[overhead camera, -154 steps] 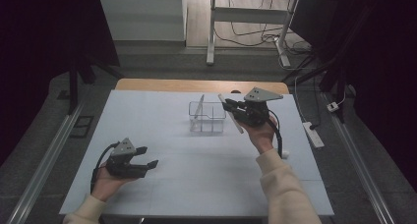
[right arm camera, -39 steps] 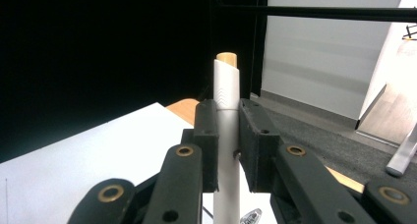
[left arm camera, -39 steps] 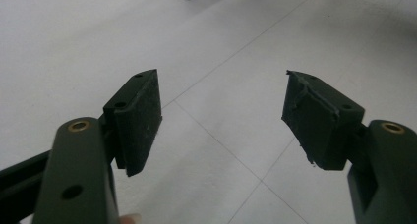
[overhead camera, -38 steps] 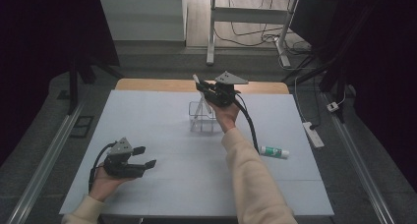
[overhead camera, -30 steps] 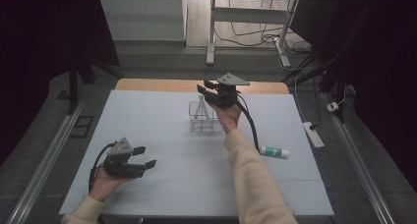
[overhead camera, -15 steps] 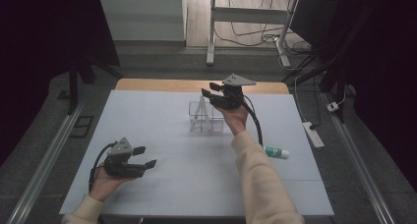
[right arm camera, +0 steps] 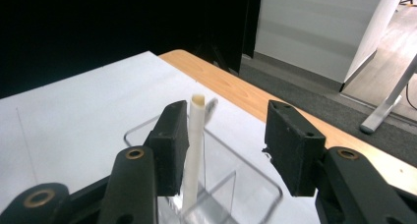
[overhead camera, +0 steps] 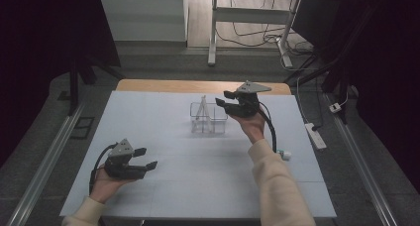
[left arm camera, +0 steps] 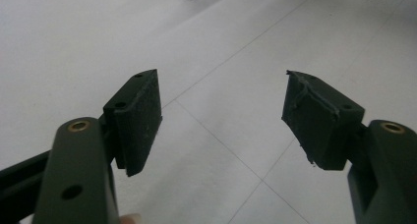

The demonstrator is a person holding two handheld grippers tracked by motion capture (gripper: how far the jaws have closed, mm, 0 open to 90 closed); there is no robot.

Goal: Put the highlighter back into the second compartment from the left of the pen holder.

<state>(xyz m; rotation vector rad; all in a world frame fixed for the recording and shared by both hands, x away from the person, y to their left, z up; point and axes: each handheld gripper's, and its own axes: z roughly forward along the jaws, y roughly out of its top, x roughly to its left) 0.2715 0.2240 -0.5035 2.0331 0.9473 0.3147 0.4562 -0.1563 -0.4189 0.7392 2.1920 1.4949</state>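
The white stick (right arm camera: 195,150) stands in the clear organiser (overhead camera: 209,118); right gripper (overhead camera: 229,101) has just been opening, apparently released (nothing clamped); left gripper (overhead camera: 144,157) rests apart, empty; tube (overhead camera: 284,154) remains.

You see a white tube (right arm camera: 195,150) in the clear holder (overhead camera: 209,118), both tools black, the table (overhead camera: 163,132) pale grey-white with a wooden edge.

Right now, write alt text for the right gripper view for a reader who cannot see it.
The right tool hangs open above a clear two-compartment box, where a white stick stands upright beside its left jaw, apparently untouched. The box sits on a white table with a wooden far edge; dark surroundings lie behind.
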